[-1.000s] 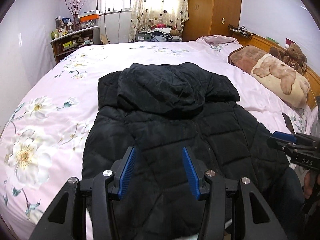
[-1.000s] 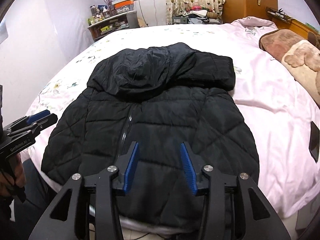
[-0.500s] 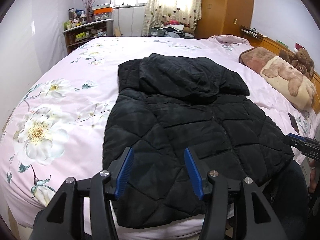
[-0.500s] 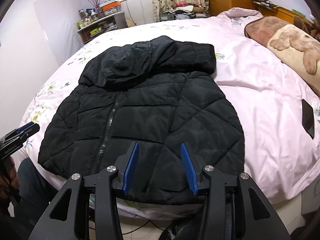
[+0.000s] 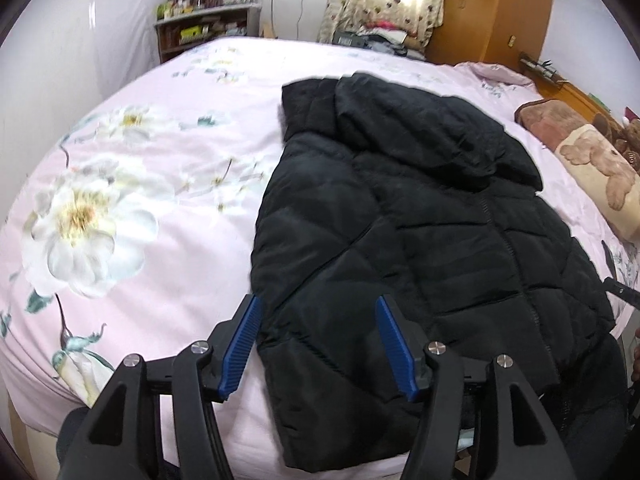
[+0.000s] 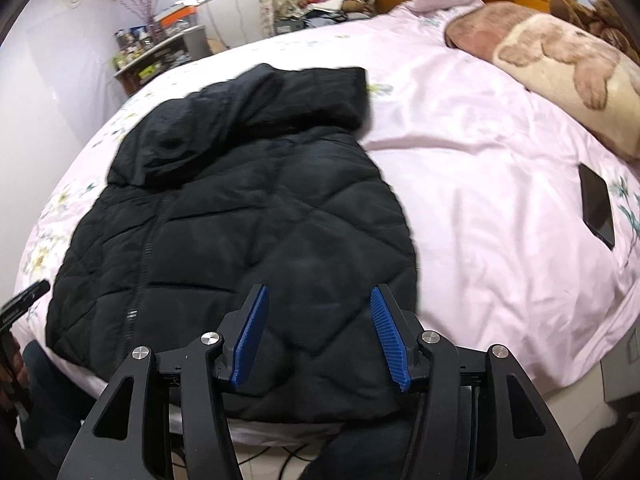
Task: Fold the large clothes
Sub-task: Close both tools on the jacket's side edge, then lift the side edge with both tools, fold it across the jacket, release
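Quilted black jacket [image 5: 420, 240] lies flat below both opening, empty jaws, so each gripper, left [image 5: 318, 344] and right [image 6: 320, 336], should pinch its own hem corner fully before lifting.

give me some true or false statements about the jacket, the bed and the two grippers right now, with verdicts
1. The black jacket lies flat on the pink floral bedsheet. True.
2. The left gripper is clamped on the jacket's hem. False: its jaws are opening, apart over the jacket's left side, gripping nothing.
3. A dark phone lies on the sheet to the right of the jacket. True.
4. The jacket's hood is at the near edge of the bed. False: the hood is at the far end, the hem nearest.
5. The right gripper holds a sleeve. False: its jaws are opening and hold nothing.
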